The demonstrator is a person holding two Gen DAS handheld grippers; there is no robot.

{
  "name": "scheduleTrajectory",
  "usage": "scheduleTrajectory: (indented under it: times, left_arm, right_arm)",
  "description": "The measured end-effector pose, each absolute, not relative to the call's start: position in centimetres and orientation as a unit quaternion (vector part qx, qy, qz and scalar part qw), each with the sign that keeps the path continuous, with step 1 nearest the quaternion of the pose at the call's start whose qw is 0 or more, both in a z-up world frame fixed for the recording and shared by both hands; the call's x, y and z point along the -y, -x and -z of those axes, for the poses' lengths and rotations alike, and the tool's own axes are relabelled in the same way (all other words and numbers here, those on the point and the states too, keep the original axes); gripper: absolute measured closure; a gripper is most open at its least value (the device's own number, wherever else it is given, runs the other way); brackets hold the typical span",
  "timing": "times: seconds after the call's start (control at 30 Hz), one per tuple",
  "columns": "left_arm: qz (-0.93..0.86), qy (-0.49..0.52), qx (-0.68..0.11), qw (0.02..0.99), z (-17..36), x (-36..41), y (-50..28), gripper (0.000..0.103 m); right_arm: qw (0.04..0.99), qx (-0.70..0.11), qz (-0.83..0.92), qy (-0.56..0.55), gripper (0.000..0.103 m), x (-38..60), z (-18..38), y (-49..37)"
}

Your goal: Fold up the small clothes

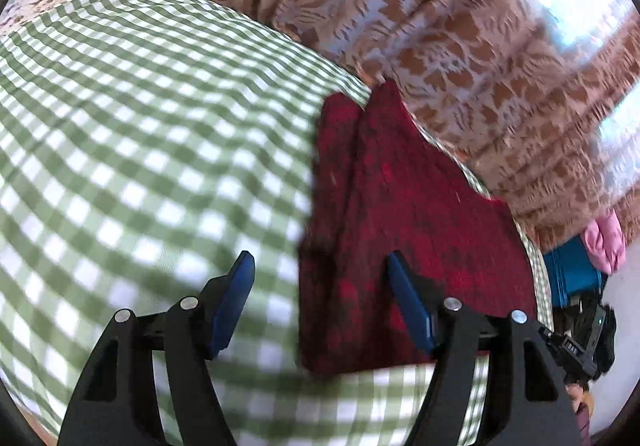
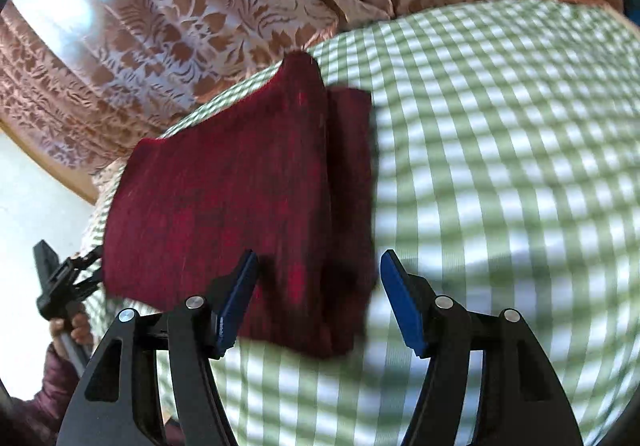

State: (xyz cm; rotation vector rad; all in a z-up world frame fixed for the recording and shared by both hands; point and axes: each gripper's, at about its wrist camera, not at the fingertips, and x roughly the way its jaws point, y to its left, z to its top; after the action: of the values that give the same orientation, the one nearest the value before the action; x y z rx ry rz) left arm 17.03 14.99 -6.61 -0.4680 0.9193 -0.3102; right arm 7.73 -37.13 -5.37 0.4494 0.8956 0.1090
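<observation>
While both claws, left gripper (image 1: 320,298) and right gripper (image 2: 318,298), are hanging wide and empty, we are leaving the folded red garment (image 1: 408,206) lying on the checked cloth (image 1: 140,126) at two o'clock; fetching another piece seems next.

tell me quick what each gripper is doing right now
left gripper: open, holding nothing, over the red cloth.
right gripper: open, holding nothing.

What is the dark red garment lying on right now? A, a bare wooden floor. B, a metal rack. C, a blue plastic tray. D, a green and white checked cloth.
D: both wrist views show the dark red garment lying folded on the green and white checked cloth, with the patterned curtain hanging behind it.
</observation>
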Motion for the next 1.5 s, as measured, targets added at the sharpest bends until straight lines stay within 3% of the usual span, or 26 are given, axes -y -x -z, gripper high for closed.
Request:
scheduleTrajectory:
  times: [0.07,0.13,0.2,0.3,0.37,0.67,0.77,0.8,0.87,0.97,1.1,1.17,1.2,1.3,1.43,1.5]
  left_arm:
    - [0.166,0.214,-0.443,0.855,7.3,-13.9,-16.2,0.037]
    - [0.174,0.204,-0.447,0.853,7.6,-13.0,-15.8,0.04]
    - [0.179,0.191,-0.455,0.851,8.1,-12.2,-15.9,0.065]
    - [0.181,0.205,-0.457,0.847,7.8,-12.5,-15.9,0.081]
    - [0.183,0.196,-0.451,0.851,7.0,-12.6,-15.2,0.085]
    - [0.193,0.169,-0.469,0.845,5.9,-14.5,-9.5,0.085]
    - [0.179,0.154,-0.474,0.848,6.2,-14.5,-7.8,0.081]
    - [0.171,0.148,-0.469,0.854,5.9,-14.4,-7.5,0.074]
    - [0.159,0.138,-0.451,0.867,4.9,-14.4,-7.1,0.073]
    - [0.154,0.112,-0.407,0.893,2.4,-14.0,-6.7,0.073]
    - [0.227,0.089,-0.366,0.898,-0.2,-10.3,-6.6,0.073]
    - [0.275,0.077,-0.366,0.886,-0.4,-7.3,-6.7,0.073]
    - [0.293,0.069,-0.368,0.88,-0.3,-5.9,-6.7,0.073]
    - [0.337,0.019,-0.379,0.861,0.5,-0.8,-6.3,0.074]
    - [0.328,-0.055,-0.432,0.838,4.0,3.7,-7.2,0.083]
    - [0.326,-0.036,-0.45,0.83,5.3,3.4,-8.1,0.084]
  right_arm:
    - [0.874,-0.432,-0.059,-0.215,0.041,36.6,6.0,-7.2]
    - [0.875,-0.435,-0.059,-0.206,0.059,36.0,6.3,-7.4]
    - [0.877,-0.437,-0.046,-0.195,0.071,35.6,6.7,-7.9]
    - [0.878,-0.436,-0.043,-0.192,0.081,35.3,6.3,-7.8]
    - [0.879,-0.435,-0.051,-0.187,0.083,35.1,5.5,-6.9]
    - [0.855,-0.471,-0.1,-0.192,0.083,34.1,5.0,-0.2]
    - [0.85,-0.48,-0.098,-0.195,0.082,33.9,5.8,1.0]
    - [0.849,-0.479,-0.098,-0.199,0.08,33.9,5.9,1.2]
    - [0.851,-0.472,-0.097,-0.207,0.073,34.2,5.6,1.2]
    - [0.861,-0.454,-0.093,-0.209,0.051,34.5,4.7,1.4]
    - [0.867,-0.449,-0.088,-0.198,0.05,34.4,4.6,1.0]
    - [0.865,-0.453,-0.085,-0.199,0.054,34.3,5.1,0.7]
    - [0.864,-0.457,-0.084,-0.195,0.068,34.1,5.4,0.6]
    - [0.866,-0.46,-0.084,-0.178,0.087,33.7,5.4,0.8]
    - [0.867,-0.471,-0.064,-0.15,0.092,34.1,5.7,1.3]
    - [0.86,-0.484,-0.053,-0.151,0.092,34.6,7.3,0.9]
